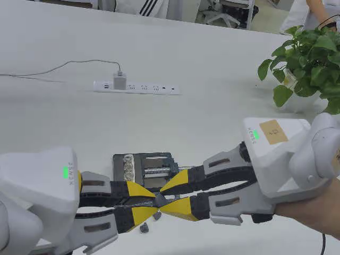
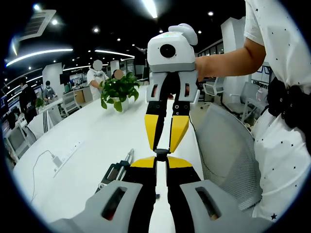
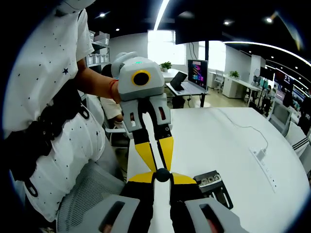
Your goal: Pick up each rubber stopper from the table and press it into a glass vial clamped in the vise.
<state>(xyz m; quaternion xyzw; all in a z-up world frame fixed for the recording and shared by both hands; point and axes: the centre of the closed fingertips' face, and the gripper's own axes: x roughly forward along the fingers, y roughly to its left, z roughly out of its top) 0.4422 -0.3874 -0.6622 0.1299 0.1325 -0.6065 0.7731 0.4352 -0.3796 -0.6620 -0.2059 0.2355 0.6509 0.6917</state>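
- Currently, left tongs: jaws drawn together, tips set nose to nose against the right tongs. Whether they share the grip, I cannot tell.
- Right tongs: closed on a rubber stopper. In the right gripper view the dark round piece sits nested between their own yellow tips.
- Rubber stopper: held in the air at the meeting point of both pairs of tips, above the near edge of the vise.
- Vise: on the tabletop, just beyond and below the joined tips.
- Glass vials: a short row clamped at the vise's end, on the left tongs' side. Whether any mouth is already plugged is too small to tell.
- Spare stoppers: two small grey pieces lying loose just beneath the tips, on the person's side.
- Step in hand, as judged: squaring the stopper in the grip before seating it.
- Handling advice:
  - Let one pair alone carry it, and free the other fully before moving.
  - Bring it directly over an open vial mouth, narrow end down.
  - Press straight along the vial's axis. A sideways push could tip the glass in the clamp or pop the stopper out.
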